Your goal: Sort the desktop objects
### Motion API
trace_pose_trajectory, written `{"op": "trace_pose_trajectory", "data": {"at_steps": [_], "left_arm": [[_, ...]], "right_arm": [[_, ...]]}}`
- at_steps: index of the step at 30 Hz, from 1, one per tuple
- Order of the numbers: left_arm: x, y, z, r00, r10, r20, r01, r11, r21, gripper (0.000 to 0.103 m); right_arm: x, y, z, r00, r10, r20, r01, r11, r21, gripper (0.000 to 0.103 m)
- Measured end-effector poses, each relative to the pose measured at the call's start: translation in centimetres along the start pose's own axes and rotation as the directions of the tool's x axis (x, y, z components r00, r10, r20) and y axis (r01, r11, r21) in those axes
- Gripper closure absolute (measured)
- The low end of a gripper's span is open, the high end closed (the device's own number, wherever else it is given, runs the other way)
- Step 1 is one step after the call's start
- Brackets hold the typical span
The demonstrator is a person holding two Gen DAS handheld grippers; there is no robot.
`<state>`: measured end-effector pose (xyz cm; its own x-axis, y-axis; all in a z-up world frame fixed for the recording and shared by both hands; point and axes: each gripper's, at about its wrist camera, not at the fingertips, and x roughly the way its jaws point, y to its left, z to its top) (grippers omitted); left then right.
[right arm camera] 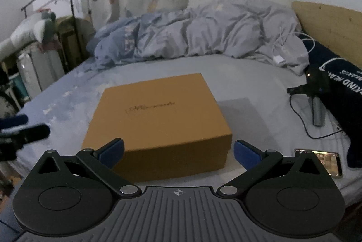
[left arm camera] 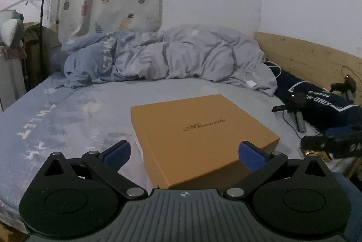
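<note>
A closed orange-brown cardboard box [left arm camera: 199, 129] with a gold logo on its lid lies flat on the bed; it also shows in the right wrist view [right arm camera: 158, 115]. My left gripper [left arm camera: 184, 155] is open and empty, just short of the box's near corner. My right gripper [right arm camera: 178, 152] is open and empty, its blue pads either side of the box's near edge without touching it. The left gripper shows blurred at the left edge of the right wrist view [right arm camera: 20, 129], and the right gripper shows at the right edge of the left wrist view [left arm camera: 334, 142].
The bed sheet [left arm camera: 67, 124] is blue-grey, with a crumpled duvet [left arm camera: 158, 56] behind. A white charger and cable [left arm camera: 252, 83], a dark pillow [right arm camera: 339, 83], a black device on a stand with a cable [right arm camera: 316, 95] and a lit phone [right arm camera: 321, 160] lie at right. A wooden headboard [left arm camera: 305, 56] stands behind.
</note>
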<state>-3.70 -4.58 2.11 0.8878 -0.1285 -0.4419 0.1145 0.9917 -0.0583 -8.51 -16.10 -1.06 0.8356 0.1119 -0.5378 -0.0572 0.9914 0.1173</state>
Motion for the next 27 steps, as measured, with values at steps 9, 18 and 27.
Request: {"op": "trace_pose_trajectory", "data": {"at_steps": [9,18,27], "left_arm": [[-0.6,-1.0,-0.6,1.0,-0.012,0.012,0.012,1.0,-0.007,0.0],[-1.1,-1.2,-0.8,1.0,0.008,0.015,-0.008,1.0,0.013,0.0],[-1.0,-1.1,-0.9,1.0,0.015,-0.012,-0.015,0.999,0.028,0.0]], "right_arm": [[-0.5,1.8,-0.9,0.999,-0.021,0.035,0.024,0.996,-0.084,0.0],[-1.2,1.4,-0.8,0.999,-0.012,0.046,0.014,0.999,-0.049,0.0],[-1.3,1.1,-0.9,0.999,-0.001,0.052,0.003,1.0,-0.027,0.0]]}}
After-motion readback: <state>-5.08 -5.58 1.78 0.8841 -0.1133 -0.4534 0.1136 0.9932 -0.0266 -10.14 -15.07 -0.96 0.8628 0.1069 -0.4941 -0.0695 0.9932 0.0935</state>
